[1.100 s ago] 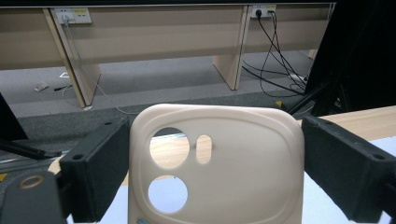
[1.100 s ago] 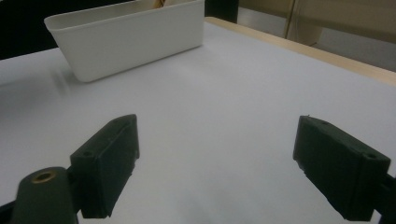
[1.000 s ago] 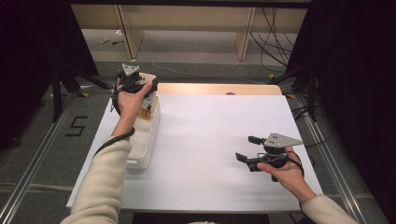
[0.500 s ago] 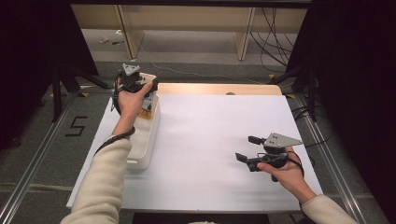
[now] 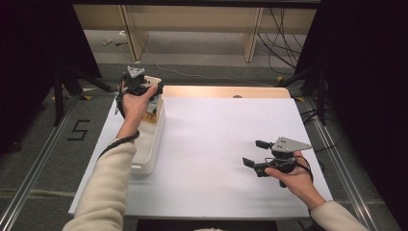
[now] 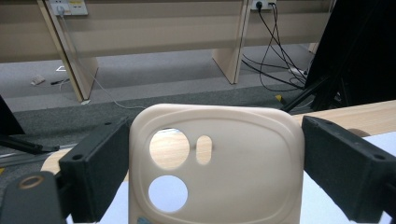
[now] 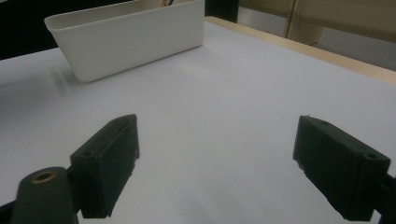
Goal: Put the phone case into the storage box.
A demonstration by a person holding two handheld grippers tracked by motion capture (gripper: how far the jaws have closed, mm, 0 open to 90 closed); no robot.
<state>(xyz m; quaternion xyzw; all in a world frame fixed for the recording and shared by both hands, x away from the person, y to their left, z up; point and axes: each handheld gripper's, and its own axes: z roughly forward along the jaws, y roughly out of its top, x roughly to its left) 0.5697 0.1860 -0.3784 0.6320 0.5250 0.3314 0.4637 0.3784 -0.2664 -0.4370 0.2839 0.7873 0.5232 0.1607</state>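
Observation:
A beige phone case (image 6: 219,158) with round camera cut-outs stands upright between the two black jaws of my left gripper (image 6: 215,140), and both pads press on its sides. From above, my left gripper (image 5: 139,86) hovers over the far end of a white bin (image 5: 149,144) at the table's left, with the phone case (image 5: 153,80) peeking out beside the hand. My right gripper (image 5: 255,153) rests low over the white table sheet (image 5: 216,130) at the right, pointing left. Its jaws are spread wide in the right gripper view (image 7: 217,149), with nothing between them.
The white bin (image 7: 130,37) lies ahead of the right gripper, with something small and coloured inside its far end. A wooden strip (image 5: 221,91) runs along the table's far edge. Beyond it are desk legs and floor cables (image 5: 279,29). Dark stands flank both sides.

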